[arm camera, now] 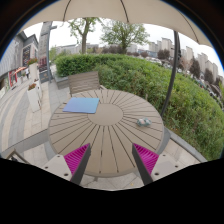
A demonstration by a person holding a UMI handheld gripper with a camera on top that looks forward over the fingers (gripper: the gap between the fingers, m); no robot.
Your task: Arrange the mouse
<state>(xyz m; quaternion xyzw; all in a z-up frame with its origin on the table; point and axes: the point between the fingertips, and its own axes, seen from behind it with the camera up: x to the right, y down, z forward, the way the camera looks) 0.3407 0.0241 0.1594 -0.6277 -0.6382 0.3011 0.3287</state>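
Faintly, small blurred mouse, hand-held gripper open

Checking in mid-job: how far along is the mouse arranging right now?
Nothing looks done yet. The mouse lies on the round slatted table, apart from the blue pad across the table. The hand-held gripper is open and empty at the near edge, short of both. Left: reach the mouse, grasp it and place it, probably on the pad.

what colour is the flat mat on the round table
Light blue; the mat lies on the slatted round table, beyond the open gripper. Gripper view shows it best.
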